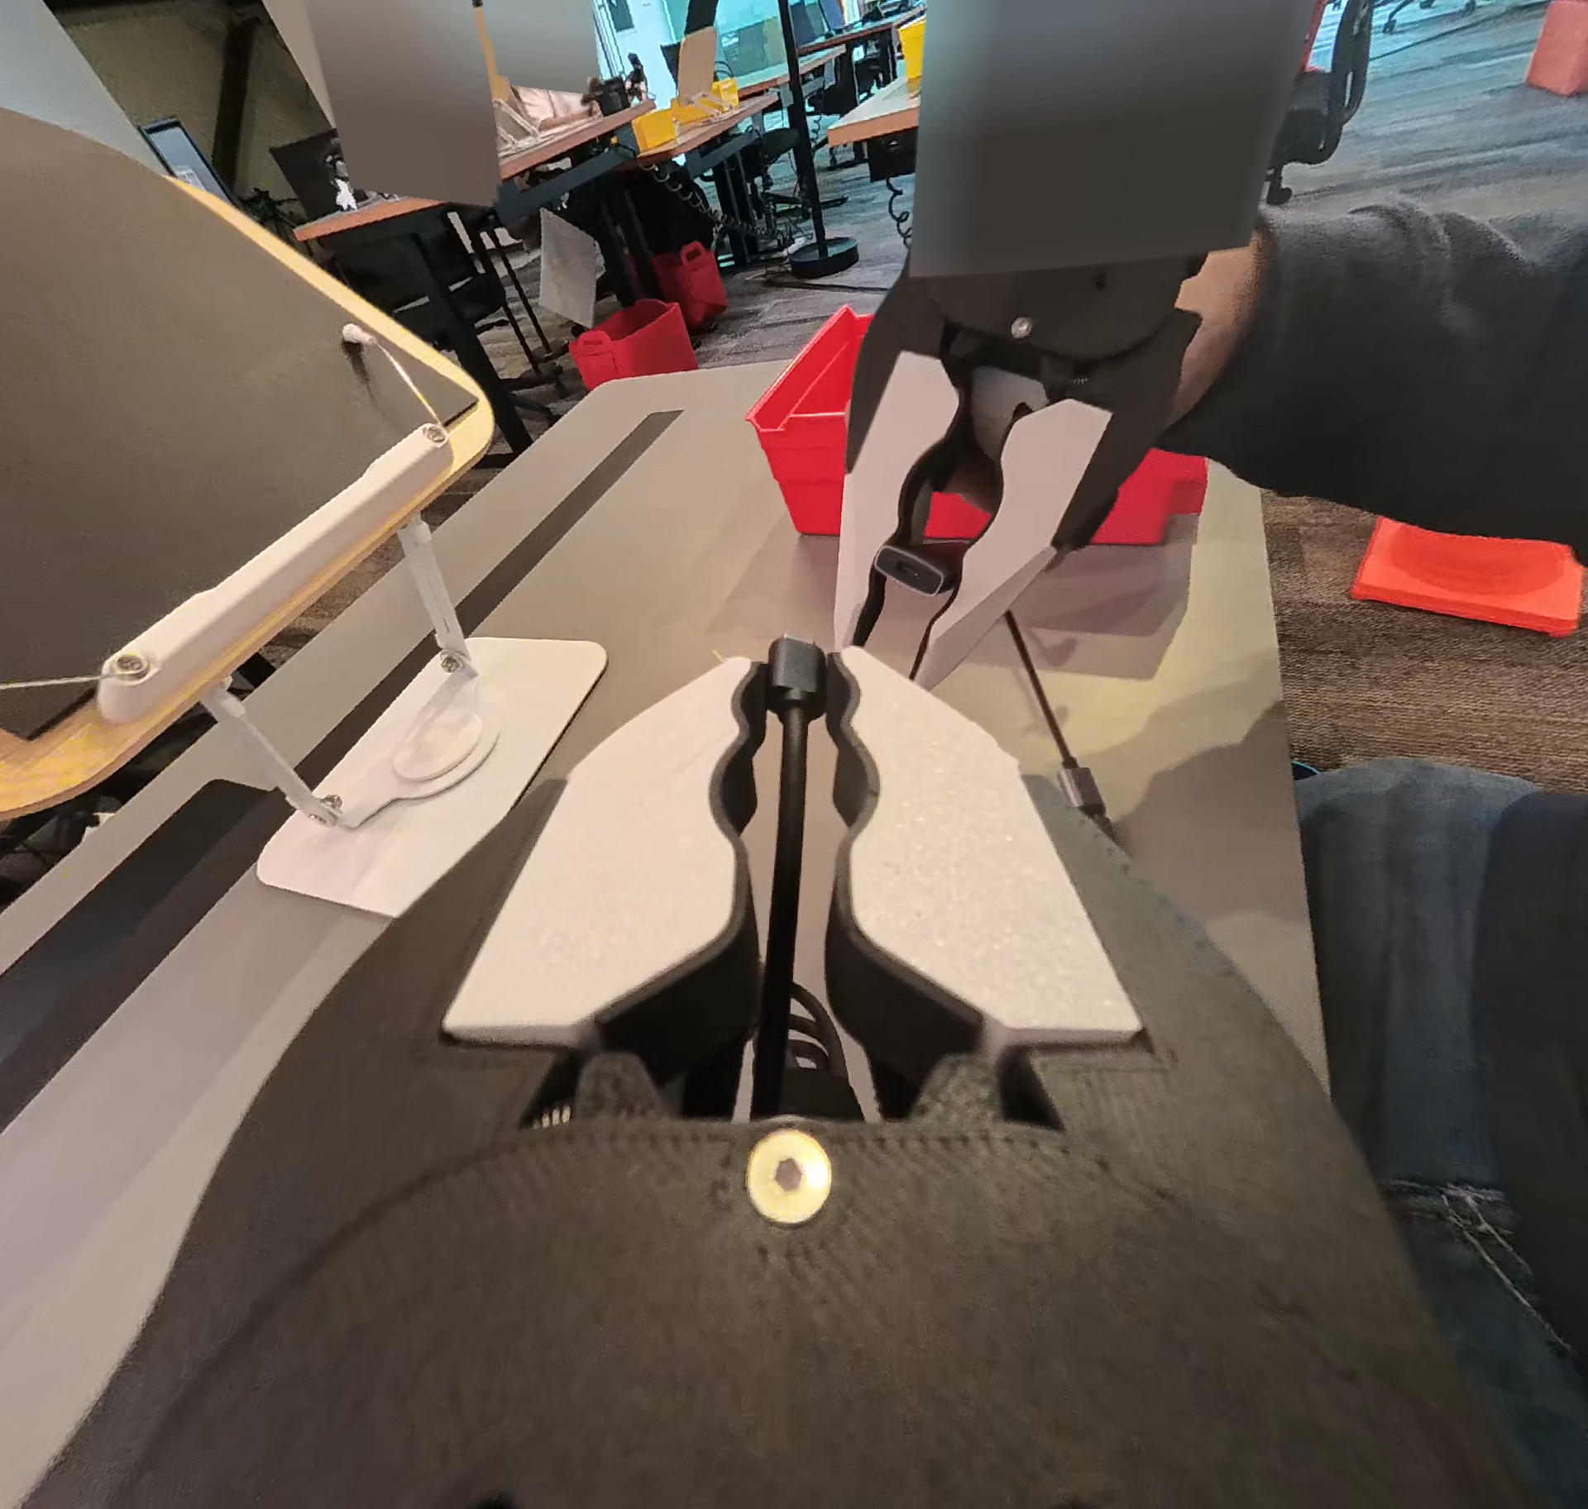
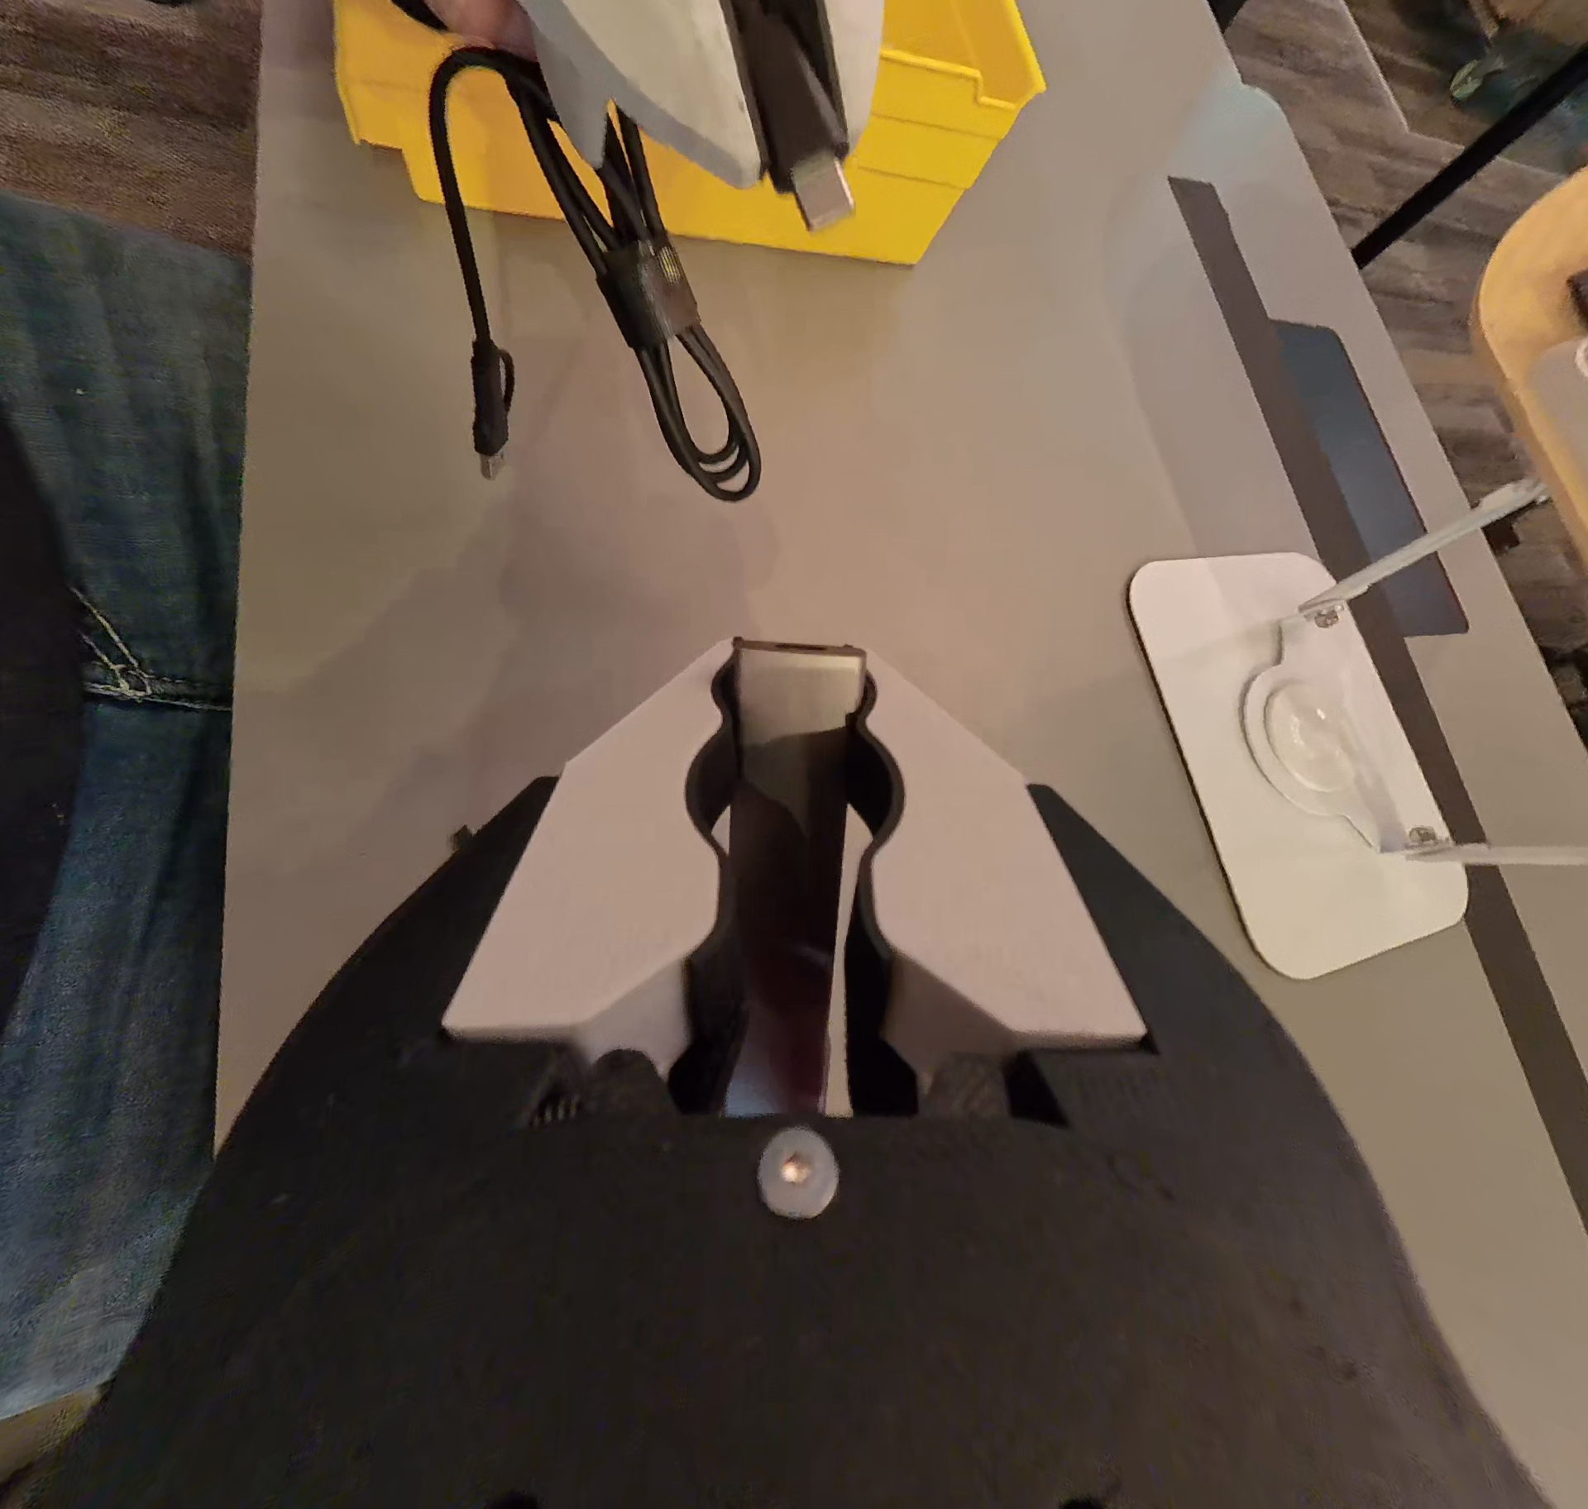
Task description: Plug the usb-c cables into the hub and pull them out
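Note:
My left gripper is shut on a black USB-C cable, with the plug poking out between the fingertips. Just beyond it, my right gripper points down, shut on a small grey hub. Plug and hub are close but apart. In the right wrist view, my right gripper holds the hub lengthwise, its end port facing forward. The left gripper is at the top with the silver-tipped plug. The bundled cable hangs below it, its other plug loose.
The grey table carries a yellow bin behind the left gripper and a red bin behind the right one. A white stand base holds a tilted board at the side. A thin black lead with a plug lies near a jeans-clad leg.

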{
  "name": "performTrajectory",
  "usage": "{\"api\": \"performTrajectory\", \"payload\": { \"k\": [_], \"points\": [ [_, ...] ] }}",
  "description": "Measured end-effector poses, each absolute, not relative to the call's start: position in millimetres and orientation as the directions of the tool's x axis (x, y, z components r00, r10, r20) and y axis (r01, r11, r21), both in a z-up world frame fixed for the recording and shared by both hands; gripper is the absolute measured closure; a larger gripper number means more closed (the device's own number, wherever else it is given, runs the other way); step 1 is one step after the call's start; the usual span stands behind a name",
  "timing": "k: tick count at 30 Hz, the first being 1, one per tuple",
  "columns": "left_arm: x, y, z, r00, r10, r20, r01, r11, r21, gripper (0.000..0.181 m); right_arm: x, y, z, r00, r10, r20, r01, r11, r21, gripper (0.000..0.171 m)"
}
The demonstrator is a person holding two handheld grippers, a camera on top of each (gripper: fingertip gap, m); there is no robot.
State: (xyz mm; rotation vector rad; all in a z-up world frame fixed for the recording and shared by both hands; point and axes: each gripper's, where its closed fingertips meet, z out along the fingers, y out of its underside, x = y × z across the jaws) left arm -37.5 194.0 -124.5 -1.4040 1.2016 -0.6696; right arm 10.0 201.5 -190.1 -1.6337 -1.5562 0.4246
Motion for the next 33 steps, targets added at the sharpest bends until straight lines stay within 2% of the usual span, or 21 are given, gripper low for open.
{"api": "performTrajectory", "payload": {
  "k": [14,22,29,33],
  "points": [
    [-41,197,-123,0.325,-0.901,-0.289,-0.361,0.164,-0.918,0.169,7,215,-250,0.185,0.960,0.212,0.825,-0.034,-0.565,0.156],
    [-44,202,-130,0.335,-0.898,-0.284,-0.378,0.148,-0.914,0.169,0,231,-257,0.239,0.953,0.186,0.831,-0.102,-0.547,0.157],
    [-50,209,-131,0.351,-0.898,-0.266,-0.376,0.125,-0.918,0.168,11,231,-272,0.293,0.943,0.156,0.837,-0.175,-0.519,0.133],
    [-52,213,-131,0.359,-0.897,-0.257,-0.373,0.115,-0.921,0.168,20,231,-267,0.321,0.933,0.164,0.826,-0.191,-0.530,0.129]
  ]
}}
